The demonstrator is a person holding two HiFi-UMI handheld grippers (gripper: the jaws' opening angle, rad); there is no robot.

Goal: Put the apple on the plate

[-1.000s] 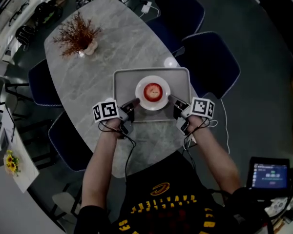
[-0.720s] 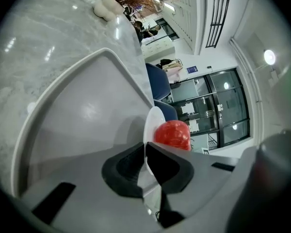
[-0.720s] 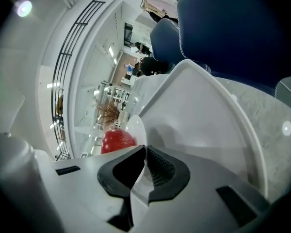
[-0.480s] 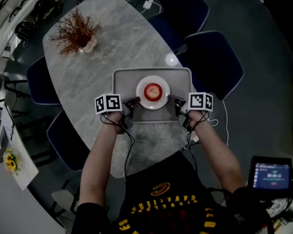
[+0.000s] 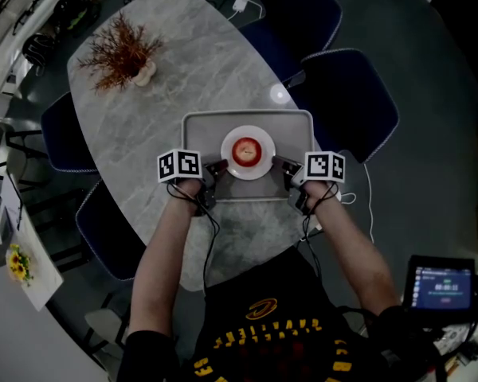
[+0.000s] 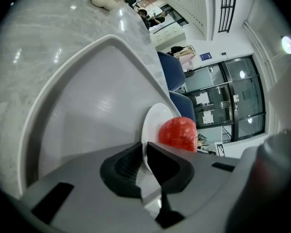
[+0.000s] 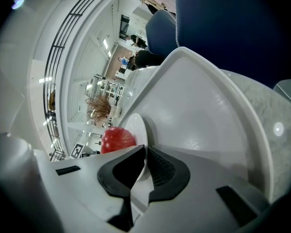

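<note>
A red apple (image 5: 246, 150) lies on a white plate (image 5: 248, 174) over the middle of a grey tray (image 5: 197, 130). My left gripper (image 5: 221, 166) is shut on the plate's left rim, and my right gripper (image 5: 276, 162) is shut on its right rim. In the left gripper view the thin plate edge (image 6: 150, 125) runs between the closed jaws of the gripper (image 6: 145, 152), with the apple (image 6: 177, 133) just beyond. The right gripper view mirrors this: gripper (image 7: 145, 154), plate (image 7: 137, 125), apple (image 7: 117, 140), tray floor (image 7: 199, 115). Whether the plate rests on the tray I cannot tell.
The tray sits near the front of an oval marble table (image 5: 143, 126). A dried plant in a small vase (image 5: 123, 54) stands at the far left end. Blue chairs (image 5: 346, 102) ring the table. A lit tablet (image 5: 438, 285) is at the lower right.
Both grippers have sunk toward the tray with the plate held between them. The plate looks slightly smaller and the marker cubes have shifted a little farther forward.
</note>
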